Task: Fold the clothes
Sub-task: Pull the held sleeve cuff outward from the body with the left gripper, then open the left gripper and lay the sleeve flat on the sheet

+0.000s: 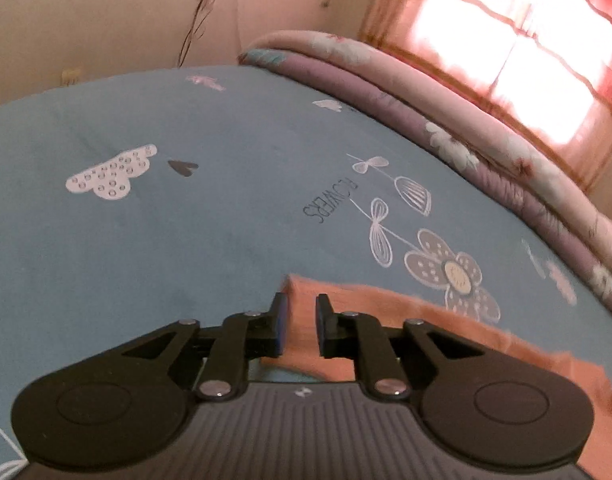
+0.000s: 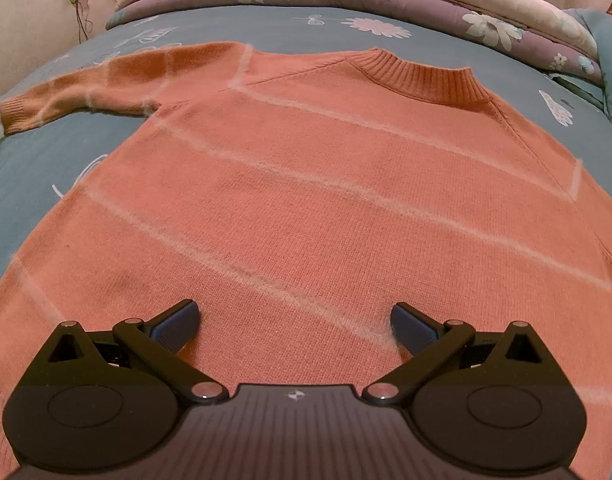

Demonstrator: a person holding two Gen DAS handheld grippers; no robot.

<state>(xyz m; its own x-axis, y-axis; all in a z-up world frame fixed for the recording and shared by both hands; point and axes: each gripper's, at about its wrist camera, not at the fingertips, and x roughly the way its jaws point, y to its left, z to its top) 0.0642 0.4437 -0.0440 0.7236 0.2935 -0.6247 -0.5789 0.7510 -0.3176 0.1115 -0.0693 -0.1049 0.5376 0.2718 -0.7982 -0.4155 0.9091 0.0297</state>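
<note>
We judge we're starting the fold: our left gripper (image 1: 302, 326), jaws slightly apart, straddles the orange striped knit sweater's (image 2: 306, 184) sleeve edge unclamped; the right gripper (image 2: 294, 326) gapes wide above its body; next we must clamp.

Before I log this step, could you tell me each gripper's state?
Left gripper: narrowly open over the orange sweater's edge, not gripping.
Right gripper: wide open above the sweater, holding nothing.

Left claw (image 1: 300, 326) hangs over the near edge of the blue bed sheet (image 1: 186, 220), jaws slightly parted with the orange sweater (image 1: 386, 312) corner between them, not pinched. Folded floral quilt (image 1: 446, 120) lies far right, under a bright curtained window (image 1: 526, 60).
</note>
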